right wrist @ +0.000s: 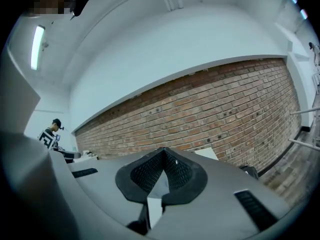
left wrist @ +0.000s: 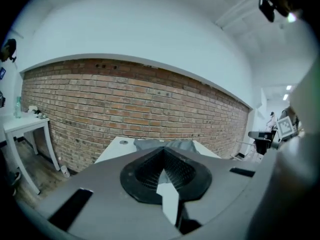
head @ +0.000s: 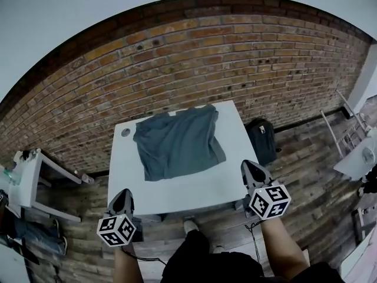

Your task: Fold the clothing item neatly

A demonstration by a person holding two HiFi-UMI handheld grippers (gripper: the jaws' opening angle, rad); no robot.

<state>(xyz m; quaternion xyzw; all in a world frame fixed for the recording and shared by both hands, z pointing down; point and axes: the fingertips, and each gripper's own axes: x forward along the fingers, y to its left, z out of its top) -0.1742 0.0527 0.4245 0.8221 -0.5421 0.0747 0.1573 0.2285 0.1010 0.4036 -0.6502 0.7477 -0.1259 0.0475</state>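
One grey shirt [head: 177, 141], one white table [head: 194, 188]

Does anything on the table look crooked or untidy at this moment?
Yes: the grey shirt lies askew on the white table, its sides turned against the table's edges, its far end rumpled. Nothing looks spilled or damaged.

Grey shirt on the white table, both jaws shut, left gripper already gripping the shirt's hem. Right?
Not quite. The left gripper grips nothing: in the head view it hangs by the table's near edge, apart from the shirt, and the left gripper view shows its jaws shut on nothing. The rest holds; the right gripper is shut too.
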